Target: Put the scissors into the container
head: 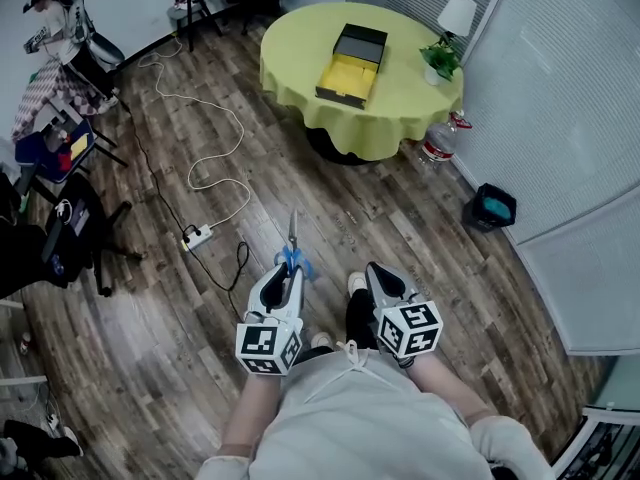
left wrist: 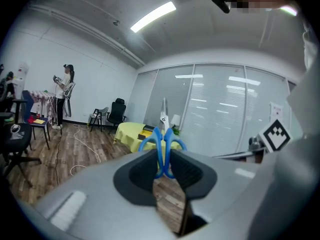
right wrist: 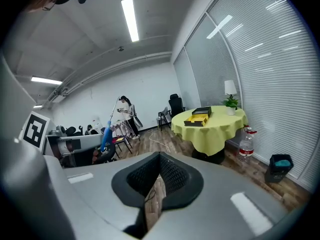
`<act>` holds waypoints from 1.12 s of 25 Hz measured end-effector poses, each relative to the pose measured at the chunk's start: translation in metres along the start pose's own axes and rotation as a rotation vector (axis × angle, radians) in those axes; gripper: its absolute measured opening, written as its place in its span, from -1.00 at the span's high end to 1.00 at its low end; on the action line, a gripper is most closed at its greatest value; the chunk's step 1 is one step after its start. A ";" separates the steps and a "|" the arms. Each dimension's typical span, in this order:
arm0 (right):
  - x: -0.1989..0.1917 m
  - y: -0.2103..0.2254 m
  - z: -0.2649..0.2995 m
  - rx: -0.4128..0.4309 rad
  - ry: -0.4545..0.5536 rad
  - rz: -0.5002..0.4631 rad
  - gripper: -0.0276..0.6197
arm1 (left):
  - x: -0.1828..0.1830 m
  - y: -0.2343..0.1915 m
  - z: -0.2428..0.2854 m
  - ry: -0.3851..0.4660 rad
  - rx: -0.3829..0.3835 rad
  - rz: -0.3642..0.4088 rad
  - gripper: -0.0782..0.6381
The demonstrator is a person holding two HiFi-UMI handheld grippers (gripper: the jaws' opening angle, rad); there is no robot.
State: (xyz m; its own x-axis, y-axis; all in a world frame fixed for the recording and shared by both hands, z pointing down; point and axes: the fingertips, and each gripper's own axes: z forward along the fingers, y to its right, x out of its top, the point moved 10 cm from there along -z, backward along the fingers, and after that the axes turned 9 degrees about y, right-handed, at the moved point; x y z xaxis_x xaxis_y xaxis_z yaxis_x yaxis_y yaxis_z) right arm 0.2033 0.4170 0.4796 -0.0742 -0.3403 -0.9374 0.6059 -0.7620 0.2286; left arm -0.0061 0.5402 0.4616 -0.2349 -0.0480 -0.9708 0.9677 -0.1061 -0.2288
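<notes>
Scissors (head: 292, 240) with blue handles stick out of my left gripper (head: 288, 274), blades pointing ahead toward the table. In the left gripper view the pads press on the blue handle loops of the scissors (left wrist: 163, 140), and the left gripper (left wrist: 164, 160) is shut on them. My right gripper (head: 379, 274) hangs beside it, shut with nothing in it; the right gripper (right wrist: 159, 167) shows its pads meeting. The container (head: 351, 65), a black box with a yellow inside, lies open on the round yellow-green table (head: 300, 53) well ahead. The container (right wrist: 198, 117) also shows in the right gripper view.
A white cable and power strip (head: 199, 236) lie on the wooden floor to the left. A water bottle (head: 440, 140) and a dark bin (head: 490, 208) stand right of the table. A plant (head: 440, 60) and lamp (head: 457, 13) sit on it. A person (head: 60, 28) stands far left.
</notes>
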 end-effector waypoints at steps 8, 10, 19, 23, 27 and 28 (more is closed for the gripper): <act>0.021 0.043 0.069 0.064 -0.014 0.015 0.91 | 0.006 -0.016 0.066 0.002 0.064 -0.002 0.54; 0.034 0.060 0.093 0.086 -0.006 0.015 0.91 | 0.012 -0.021 0.094 0.010 0.080 0.005 0.54; 0.102 0.168 0.188 0.088 0.010 0.014 0.91 | 0.038 -0.015 0.243 0.025 0.086 0.028 0.54; 0.124 0.217 0.226 0.086 0.014 0.018 0.91 | 0.045 -0.010 0.307 0.036 0.095 0.042 0.54; 0.137 0.249 0.257 0.093 0.003 0.017 0.91 | 0.045 -0.011 0.353 0.026 0.103 0.038 0.54; 0.138 0.256 0.264 0.090 -0.001 0.022 0.91 | 0.044 -0.011 0.362 0.017 0.101 0.038 0.54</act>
State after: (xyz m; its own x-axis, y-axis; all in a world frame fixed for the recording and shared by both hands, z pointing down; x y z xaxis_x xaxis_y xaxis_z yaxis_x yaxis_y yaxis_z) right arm 0.1389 0.0296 0.4778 -0.0623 -0.3583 -0.9315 0.5334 -0.8008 0.2723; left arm -0.0608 0.1800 0.4475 -0.1962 -0.0373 -0.9799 0.9615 -0.2036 -0.1847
